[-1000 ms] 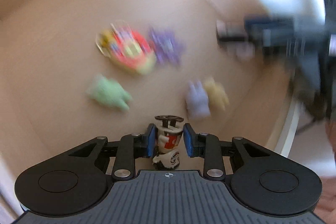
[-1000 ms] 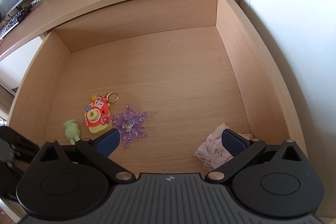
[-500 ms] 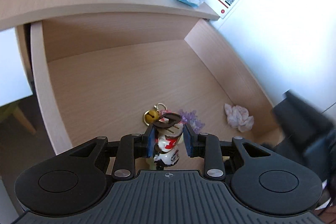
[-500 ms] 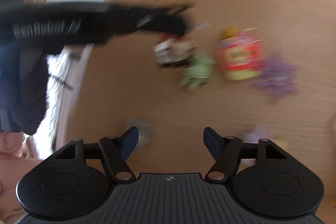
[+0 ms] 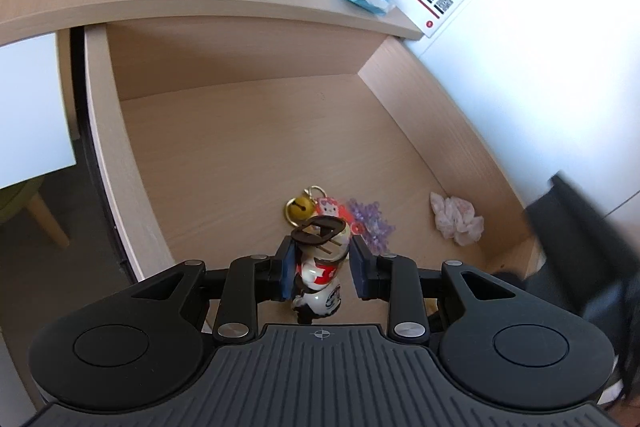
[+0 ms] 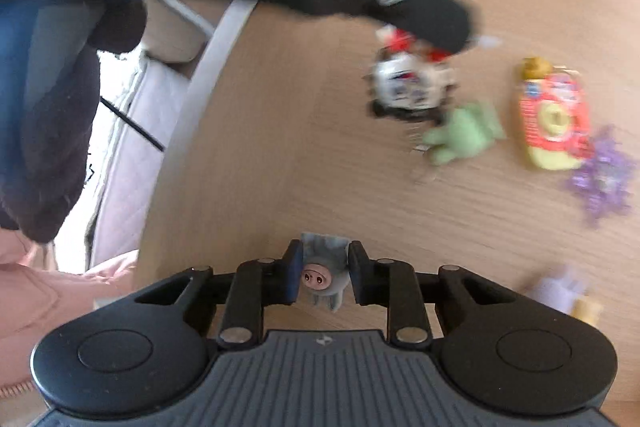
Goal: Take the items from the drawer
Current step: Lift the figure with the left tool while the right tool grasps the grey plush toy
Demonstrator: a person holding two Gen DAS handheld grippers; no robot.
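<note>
the left gripper point(image 5: 320, 263) squeezes a small toy figure point(image 5: 320, 273) above the drawer point(image 5: 248, 131). the right gripper point(image 6: 324, 269) pinches what looks like a grey pig toy point(image 6: 324, 273).

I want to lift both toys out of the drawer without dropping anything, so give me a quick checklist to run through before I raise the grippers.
1. Left gripper closed on the white, red and black figurine: ok.
2. Right gripper closed on the small grey plush pig-nosed toy: ok.
3. Grey toy clear of the drawer floor: cannot tell.
4. Figurine's dark loop free of the gold bell keyring behind it: cannot tell, they overlap in the left wrist view.
5. Grippers apart from each other: ok.
6. Green plush toy not caught on the figurine: cannot tell, blurred.
</note>
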